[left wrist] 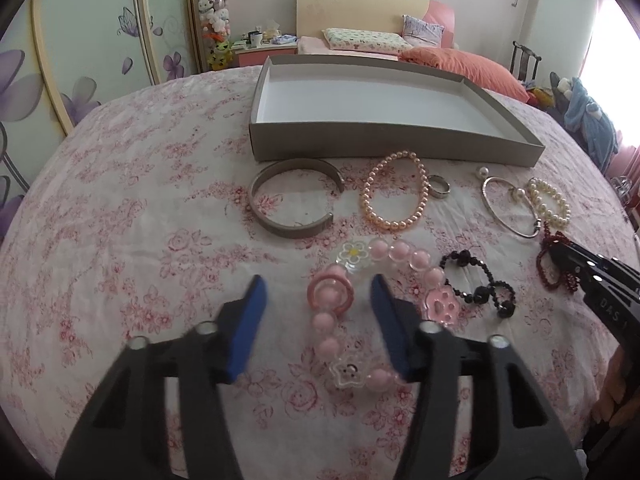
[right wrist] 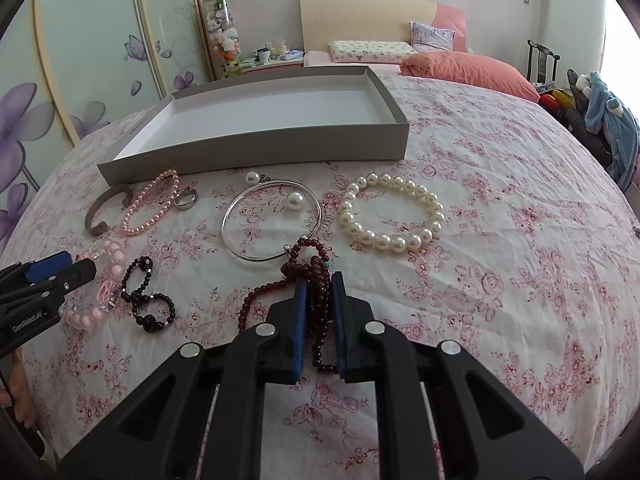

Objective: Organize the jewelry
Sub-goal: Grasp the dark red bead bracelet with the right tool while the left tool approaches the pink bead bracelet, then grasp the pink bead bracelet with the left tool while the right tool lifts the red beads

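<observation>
Jewelry lies on a floral cloth in front of an empty grey box. My left gripper is open, its blue pads either side of a pink bead bracelet with flower charms. My right gripper is shut on a dark red bead strand; it also shows at the right of the left wrist view. Nearby lie a black bead bracelet, a metal cuff, a peach pearl bracelet, a ring, a silver bangle and a white pearl bracelet.
The cloth covers a round table whose edge curves away on all sides. Behind it stand a bed with pillows, wardrobe doors with purple flowers and a chair with blue clothing.
</observation>
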The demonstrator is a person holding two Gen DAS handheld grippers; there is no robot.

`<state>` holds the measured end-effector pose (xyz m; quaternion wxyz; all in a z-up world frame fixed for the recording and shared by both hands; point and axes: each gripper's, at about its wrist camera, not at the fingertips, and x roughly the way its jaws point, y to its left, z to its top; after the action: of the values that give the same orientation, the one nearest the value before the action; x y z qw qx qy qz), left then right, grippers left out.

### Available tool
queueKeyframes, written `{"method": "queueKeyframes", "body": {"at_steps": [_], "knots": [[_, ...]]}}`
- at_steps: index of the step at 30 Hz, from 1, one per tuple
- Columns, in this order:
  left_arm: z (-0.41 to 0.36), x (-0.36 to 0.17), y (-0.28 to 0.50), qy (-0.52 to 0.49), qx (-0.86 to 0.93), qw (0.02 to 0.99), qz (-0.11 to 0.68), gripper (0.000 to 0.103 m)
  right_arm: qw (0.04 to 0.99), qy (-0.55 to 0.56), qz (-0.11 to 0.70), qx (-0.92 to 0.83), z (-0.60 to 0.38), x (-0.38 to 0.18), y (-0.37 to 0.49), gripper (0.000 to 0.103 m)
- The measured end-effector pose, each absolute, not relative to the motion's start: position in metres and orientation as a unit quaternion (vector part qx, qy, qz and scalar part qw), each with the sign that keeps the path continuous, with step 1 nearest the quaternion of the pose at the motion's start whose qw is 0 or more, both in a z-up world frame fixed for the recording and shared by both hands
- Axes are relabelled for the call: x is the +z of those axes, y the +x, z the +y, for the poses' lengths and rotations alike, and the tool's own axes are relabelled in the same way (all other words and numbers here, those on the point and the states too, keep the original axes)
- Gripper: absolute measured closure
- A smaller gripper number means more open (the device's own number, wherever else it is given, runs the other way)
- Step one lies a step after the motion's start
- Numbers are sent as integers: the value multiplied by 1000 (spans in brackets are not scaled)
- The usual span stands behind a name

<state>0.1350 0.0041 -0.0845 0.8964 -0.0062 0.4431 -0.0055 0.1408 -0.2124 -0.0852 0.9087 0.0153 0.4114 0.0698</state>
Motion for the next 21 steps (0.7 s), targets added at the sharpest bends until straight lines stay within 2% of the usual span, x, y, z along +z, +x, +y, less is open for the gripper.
{"method": "queueKeyframes", "body": {"at_steps": [1, 3, 4, 11, 21], "knots": [[3, -84, 136, -5, -5, 897, 442, 68, 909, 17, 411, 70, -213, -85, 141, 90], [3, -84, 135, -5, -11, 897, 442, 78, 909, 19, 411, 71, -214, -85, 141, 90], [3, -84, 135, -5, -14, 897, 441, 79, 909, 20, 411, 71, -214, -85, 141, 90], [5, -79, 128, -17, -26, 902, 431, 79, 911, 39, 402, 82, -219, -82, 139, 92], [8, -39, 97, -31, -55, 933, 355, 80, 932, 57, 339, 117, -218, -48, 125, 92]]}}
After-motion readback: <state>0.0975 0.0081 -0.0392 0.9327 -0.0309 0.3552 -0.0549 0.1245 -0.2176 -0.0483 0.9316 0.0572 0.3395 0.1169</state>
